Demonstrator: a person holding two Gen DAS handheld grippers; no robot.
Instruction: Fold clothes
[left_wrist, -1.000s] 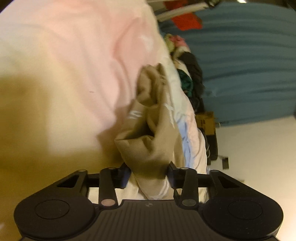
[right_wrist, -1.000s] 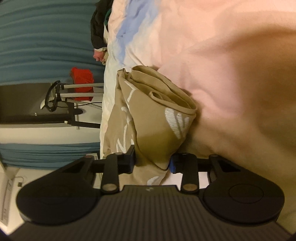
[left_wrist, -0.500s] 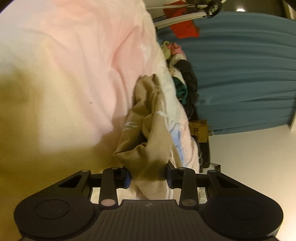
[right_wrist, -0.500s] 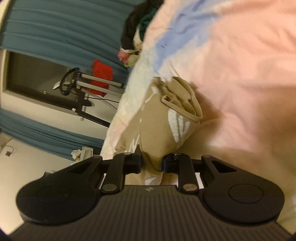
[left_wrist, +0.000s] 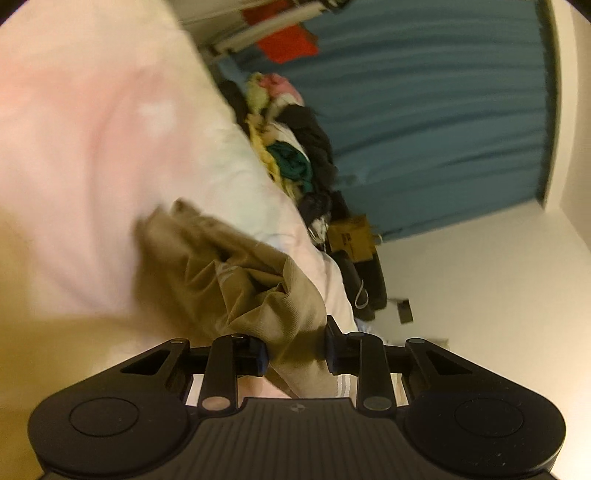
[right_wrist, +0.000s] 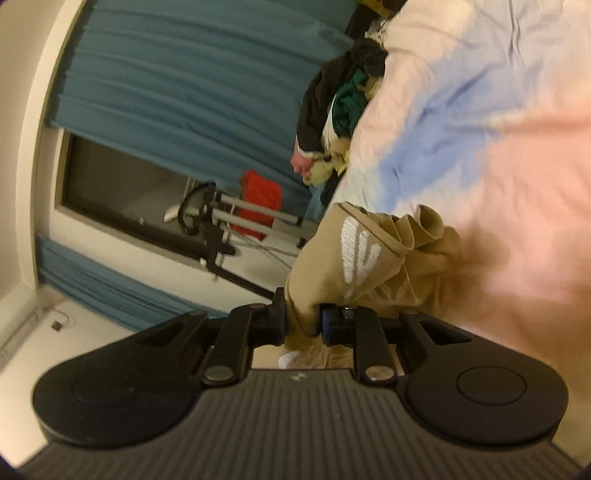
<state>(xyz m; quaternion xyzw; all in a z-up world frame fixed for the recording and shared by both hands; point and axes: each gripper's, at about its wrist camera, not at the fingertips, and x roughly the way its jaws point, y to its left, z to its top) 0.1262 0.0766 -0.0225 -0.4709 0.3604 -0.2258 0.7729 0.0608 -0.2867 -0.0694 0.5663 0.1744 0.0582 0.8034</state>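
Observation:
A tan corduroy garment with white print lies bunched on the pale pink and blue bed cover. My left gripper has a thick fold of it between its jaws, which are still closing and press on the cloth. In the right wrist view the same tan garment shows a white printed mark, and my right gripper pinches another bunch of it, jaws also closing tight. Both views are rolled sideways. The cloth hangs up off the bed cover from both grips.
A heap of mixed clothes sits at the bed's far edge, seen again as a clothes heap. Teal curtains hang behind. A metal drying rack with a red cloth stands by the window. A brown bag lies beside the bed.
Both grippers have closed tighter on the tan garment and risen, lifting it off the bed cover. Both views have rolled, showing more curtain and wall.

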